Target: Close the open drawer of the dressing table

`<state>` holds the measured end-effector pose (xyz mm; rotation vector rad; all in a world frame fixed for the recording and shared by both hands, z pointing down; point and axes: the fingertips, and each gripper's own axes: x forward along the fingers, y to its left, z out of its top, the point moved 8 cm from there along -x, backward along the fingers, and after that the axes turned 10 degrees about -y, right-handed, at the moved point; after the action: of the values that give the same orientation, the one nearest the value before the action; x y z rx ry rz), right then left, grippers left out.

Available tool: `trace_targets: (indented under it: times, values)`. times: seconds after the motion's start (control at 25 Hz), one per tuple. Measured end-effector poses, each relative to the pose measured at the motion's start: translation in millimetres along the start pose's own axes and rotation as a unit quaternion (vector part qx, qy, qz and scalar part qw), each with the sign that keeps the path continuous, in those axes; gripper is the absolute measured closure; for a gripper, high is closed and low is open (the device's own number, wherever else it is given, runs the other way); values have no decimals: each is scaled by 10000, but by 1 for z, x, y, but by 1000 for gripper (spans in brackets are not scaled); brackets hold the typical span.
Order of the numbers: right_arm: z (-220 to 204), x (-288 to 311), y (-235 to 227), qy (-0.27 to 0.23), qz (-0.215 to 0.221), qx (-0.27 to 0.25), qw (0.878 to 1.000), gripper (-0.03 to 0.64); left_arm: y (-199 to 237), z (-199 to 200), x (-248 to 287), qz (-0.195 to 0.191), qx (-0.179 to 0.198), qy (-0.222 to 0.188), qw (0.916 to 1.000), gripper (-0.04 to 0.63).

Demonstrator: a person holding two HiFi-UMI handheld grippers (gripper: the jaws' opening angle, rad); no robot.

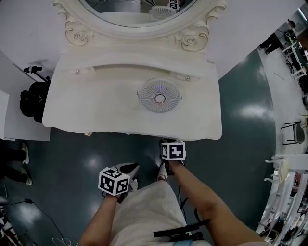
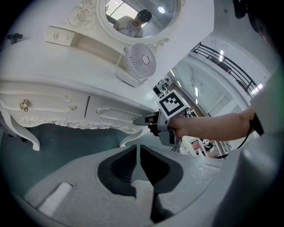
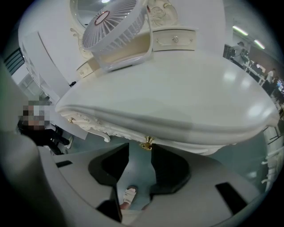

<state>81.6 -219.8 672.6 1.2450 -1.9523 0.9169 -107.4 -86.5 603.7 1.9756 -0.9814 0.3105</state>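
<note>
The white dressing table (image 1: 96, 108) stands in front of me, with its front drawer (image 2: 111, 113) sitting flush under the top edge. My right gripper (image 3: 141, 148) is at that front edge, pointing steeply down and open. The drawer's small gold knob (image 3: 147, 142) sits between its fingertips with room on both sides. In the head view the right gripper (image 1: 169, 144) reaches just under the table rim. My left gripper (image 1: 132, 166) hangs lower and to the left, away from the table. The left gripper (image 2: 138, 148) is shut with nothing in it.
A white fan (image 1: 160, 96) stands on the table top before the oval mirror (image 1: 139, 12). Another drawer knob (image 2: 24, 105) shows further left. A black bag (image 1: 33, 100) sits left of the table, and a chair (image 1: 293, 132) stands at the right. My feet are on the grey-green floor (image 1: 240, 110).
</note>
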Motion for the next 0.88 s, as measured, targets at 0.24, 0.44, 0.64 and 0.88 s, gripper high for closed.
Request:
trace_targets:
  times: [0.24, 0.44, 0.64, 0.88]
  values:
    - [0, -20, 10, -21, 116, -41, 9999, 454, -5, 1, -11, -41, 69, -44, 10000, 583]
    - [-10, -47, 30, -29, 359, -201, 9991, 454, -14, -2, -20, -157, 185, -37, 9997, 583]
    - [-23, -78, 52, -80, 627, -164, 9979, 455, -23, -3, -33, -247, 318, -56, 9992, 584]
    - [-33, -115, 72, -165, 906, -42, 9957, 456, -37, -7, -53, -348, 488, -88, 9982, 583]
